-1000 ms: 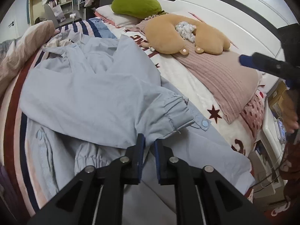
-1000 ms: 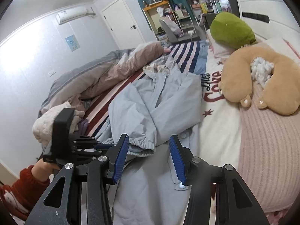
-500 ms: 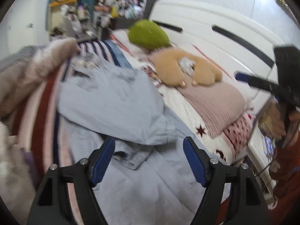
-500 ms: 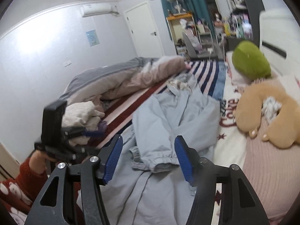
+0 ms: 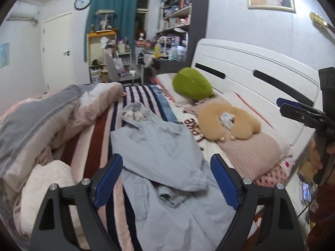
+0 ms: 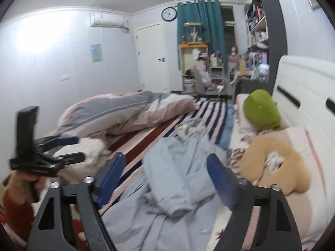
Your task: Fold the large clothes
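Observation:
A large light blue jacket (image 5: 163, 159) lies spread on the striped bed, one sleeve folded across its body; it also shows in the right wrist view (image 6: 178, 179). My left gripper (image 5: 165, 179) is open and empty, raised above the jacket's lower part. My right gripper (image 6: 167, 179) is open and empty, also held above the jacket. Each gripper shows in the other's view: the right gripper (image 5: 301, 113) at the right edge, the left gripper (image 6: 62, 150) at the left, both held in hands.
A bunched grey and pink duvet (image 5: 41, 121) lies along the left of the bed. A tan neck pillow (image 5: 230, 125), a pink knit pillow (image 5: 251, 152) and a green cushion (image 5: 192, 85) lie by the white headboard (image 5: 251, 67). A cream garment (image 5: 48, 182) lies near left.
My left gripper let go of the jacket sleeve and opened wide. Both grippers rose and drew back from the jacket, which now lies lower and farther in both views.

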{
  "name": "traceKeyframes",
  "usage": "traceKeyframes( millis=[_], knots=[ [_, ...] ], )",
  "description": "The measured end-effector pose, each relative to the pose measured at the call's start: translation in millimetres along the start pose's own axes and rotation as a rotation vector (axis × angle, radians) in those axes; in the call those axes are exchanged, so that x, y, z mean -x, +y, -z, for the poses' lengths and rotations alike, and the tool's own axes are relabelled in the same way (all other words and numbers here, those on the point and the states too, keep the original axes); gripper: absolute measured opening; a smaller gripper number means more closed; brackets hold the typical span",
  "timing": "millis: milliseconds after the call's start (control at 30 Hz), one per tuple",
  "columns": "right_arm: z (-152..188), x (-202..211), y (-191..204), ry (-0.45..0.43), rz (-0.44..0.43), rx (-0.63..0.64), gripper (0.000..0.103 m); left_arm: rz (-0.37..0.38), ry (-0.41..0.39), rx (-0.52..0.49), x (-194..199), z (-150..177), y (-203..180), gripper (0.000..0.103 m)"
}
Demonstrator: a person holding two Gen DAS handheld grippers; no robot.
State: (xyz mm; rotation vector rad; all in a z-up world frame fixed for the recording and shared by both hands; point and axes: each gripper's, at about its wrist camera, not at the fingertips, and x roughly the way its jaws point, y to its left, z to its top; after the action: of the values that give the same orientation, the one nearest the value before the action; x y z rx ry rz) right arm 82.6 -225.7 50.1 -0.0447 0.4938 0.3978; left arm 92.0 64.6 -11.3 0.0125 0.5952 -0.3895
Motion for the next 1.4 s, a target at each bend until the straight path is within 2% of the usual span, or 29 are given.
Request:
traceKeyframes(
  millis=[67, 200, 367, 433, 567, 733, 833, 1000, 1133, 1400],
  knots=[
    [-16, -28, -4, 0.030, 0.026, 0.003, 0.080, -0.014, 0.006, 0.021, -11, -9, 12, 0.085],
    [-36, -105, -27, 0.094, 0.057, 0.005, 0.080, -0.070, 0.044, 0.048, -68, -34, 44, 0.087],
    [-83, -221, -88, 0.109, 0.015, -0.049, 0.080, -0.115, 0.057, 0.087, -171, -91, 90, 0.087],
    [-102, -270, -113, 0.107, 0.028, -0.052, 0.080, -0.126, 0.050, 0.107, -213, -113, 111, 0.087],
    [-120, -360, -153, 0.157, 0.024, -0.088, 0.080, -0.147, 0.060, 0.122, -270, -138, 139, 0.087],
    [-131, -448, -181, 0.240, 0.023, -0.081, 0.080, -0.154, 0.085, 0.172, -313, -166, 164, 0.086],
    [-140, -480, -191, 0.287, 0.022, -0.078, 0.080, -0.188, 0.078, 0.212, -327, -191, 180, 0.086],
    [-141, -524, -203, 0.363, 0.014, -0.062, 0.080, -0.202, 0.122, 0.252, -347, -221, 199, 0.089],
    [-123, -573, -219, 0.431, -0.006, -0.053, 0.080, -0.213, 0.171, 0.245, -379, -214, 204, 0.089],
    [-57, -660, -239, 0.562, -0.010, -0.002, 0.079, -0.164, 0.259, 0.229, -448, -161, 199, 0.089]
  ],
)
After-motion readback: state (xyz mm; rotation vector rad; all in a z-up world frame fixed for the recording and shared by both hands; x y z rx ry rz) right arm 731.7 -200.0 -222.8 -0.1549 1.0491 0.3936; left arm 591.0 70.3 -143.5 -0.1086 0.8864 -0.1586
